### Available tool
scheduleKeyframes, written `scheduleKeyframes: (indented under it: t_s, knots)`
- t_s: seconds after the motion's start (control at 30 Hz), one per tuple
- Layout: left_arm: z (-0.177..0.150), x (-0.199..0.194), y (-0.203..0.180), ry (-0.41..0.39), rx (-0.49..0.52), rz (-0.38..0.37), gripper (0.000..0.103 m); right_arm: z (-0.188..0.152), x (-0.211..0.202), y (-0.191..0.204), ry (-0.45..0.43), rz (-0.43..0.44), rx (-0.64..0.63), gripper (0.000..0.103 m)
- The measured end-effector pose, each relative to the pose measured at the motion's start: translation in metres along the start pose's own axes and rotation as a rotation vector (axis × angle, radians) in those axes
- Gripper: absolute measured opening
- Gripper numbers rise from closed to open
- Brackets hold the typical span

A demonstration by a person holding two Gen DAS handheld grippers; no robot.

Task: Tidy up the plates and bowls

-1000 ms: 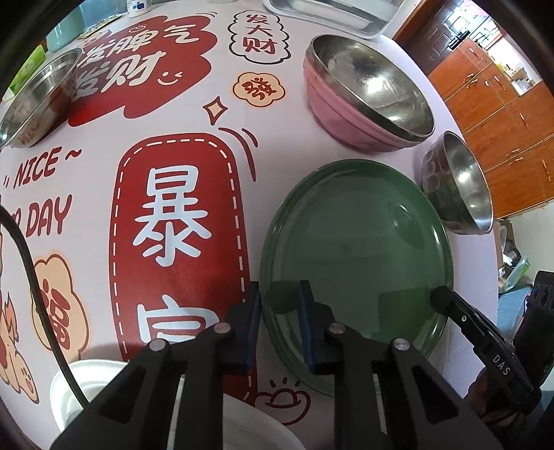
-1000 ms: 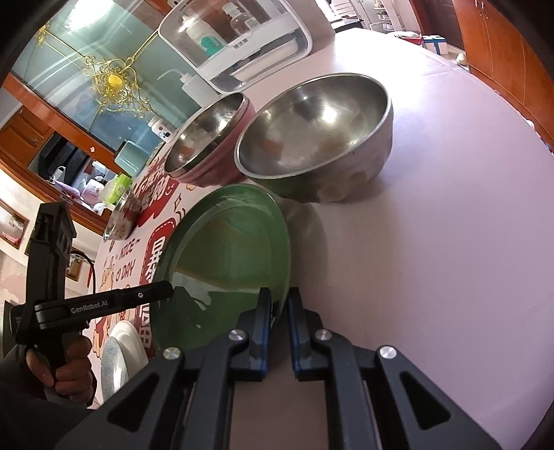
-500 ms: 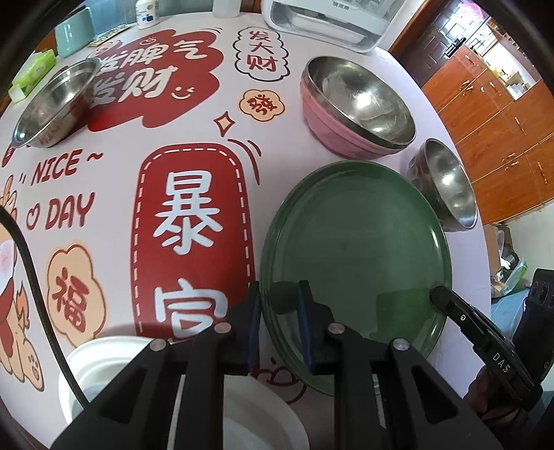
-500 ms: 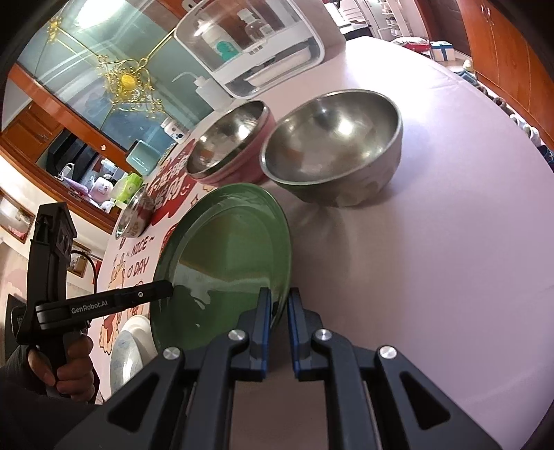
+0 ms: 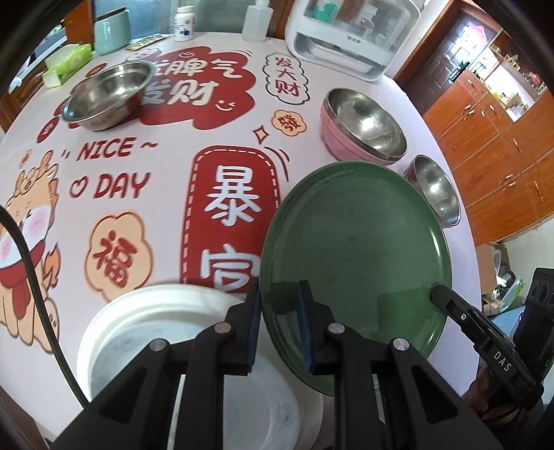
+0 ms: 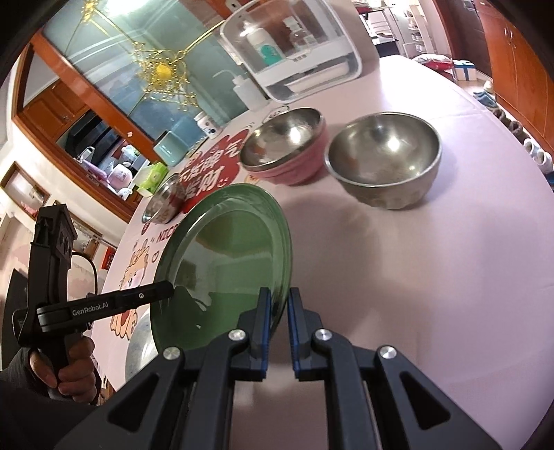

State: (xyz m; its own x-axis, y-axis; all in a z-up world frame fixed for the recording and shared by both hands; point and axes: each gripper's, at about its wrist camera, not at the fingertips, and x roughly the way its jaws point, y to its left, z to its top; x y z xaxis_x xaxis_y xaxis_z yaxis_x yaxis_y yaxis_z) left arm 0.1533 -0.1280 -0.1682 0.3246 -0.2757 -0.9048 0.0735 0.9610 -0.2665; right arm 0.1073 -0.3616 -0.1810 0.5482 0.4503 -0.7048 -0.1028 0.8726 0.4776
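A green plate (image 5: 356, 252) is held in the air, tilted, by both grippers. My left gripper (image 5: 278, 304) is shut on its near left rim. My right gripper (image 6: 277, 304) is shut on the opposite rim of the green plate (image 6: 225, 263); its finger also shows in the left wrist view (image 5: 477, 329). A white plate (image 5: 145, 332) lies on the table below the left gripper. A pink bowl with a steel bowl inside (image 5: 360, 128), a steel bowl (image 5: 436, 188) beside it and a shallow steel bowl (image 5: 110, 93) at far left stand on the table.
The round table (image 6: 432, 277) has a printed cloth with red signs. A white and clear box (image 5: 353, 34), bottles, a teal cup (image 5: 110, 33) and a green tissue pack stand at the far edge. Wooden cabinets are off to the right.
Both grippers have lifted the green plate and carried it back toward the near edge. The white plate has come further into view under the left gripper. The bowls look farther away.
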Motion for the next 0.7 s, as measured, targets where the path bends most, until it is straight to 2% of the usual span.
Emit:
scheduleKeyframes:
  t_s: [0.43, 0.7]
  knots:
    - [-0.038, -0.048, 0.042, -0.047, -0.049, 0.016, 0.018, -0.025, -0.008, 0.056, 0.013, 0.032, -0.077, 0.009]
    - [-0.062, -0.056, 0.072, -0.044, -0.101, 0.012, 0.018, -0.042, 0.001, 0.080, 0.050, 0.052, -0.120, 0.009]
